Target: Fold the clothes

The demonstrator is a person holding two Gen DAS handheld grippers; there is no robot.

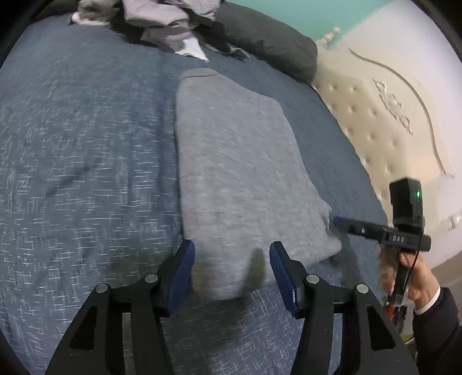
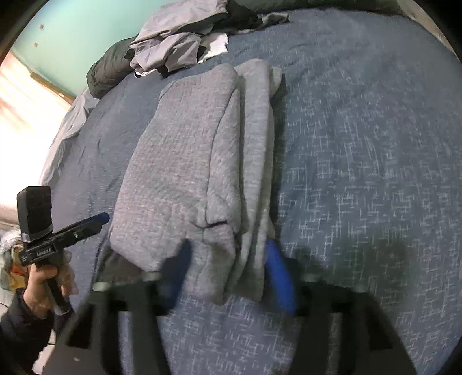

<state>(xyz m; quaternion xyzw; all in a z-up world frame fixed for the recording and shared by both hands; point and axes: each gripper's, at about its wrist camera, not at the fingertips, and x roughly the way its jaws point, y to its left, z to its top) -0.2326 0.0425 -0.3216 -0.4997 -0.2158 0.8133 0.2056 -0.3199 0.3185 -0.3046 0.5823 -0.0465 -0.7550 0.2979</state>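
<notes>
Left wrist view gives me my left gripper (image 1: 231,259) low over the blue bedspread (image 1: 86,144), its blue-padded fingers (image 1: 184,268) spread wide to either side of the near end of a folded grey sweater (image 1: 231,161). The pads stand just off the cloth, and I cannot say whether they touch it. The sweater lies lengthwise on the bed, stretching away from me towards a heap of unfolded grey and black clothes (image 1: 173,26) and a dark pillow (image 1: 271,46) at the far edge. A cream tufted headboard (image 1: 384,121) curves along the right. Also on the right I see my right gripper (image 1: 336,221), held by a hand (image 1: 415,277) in a dark sleeve, its tip near the sweater's corner.

From the right wrist camera, that gripper's fingers (image 2: 277,274) are blurred but clearly parted, straddling the sweater's near folded edge, with nothing pinched between them. The other tool shows at the left of that view, beside the sweater.
</notes>
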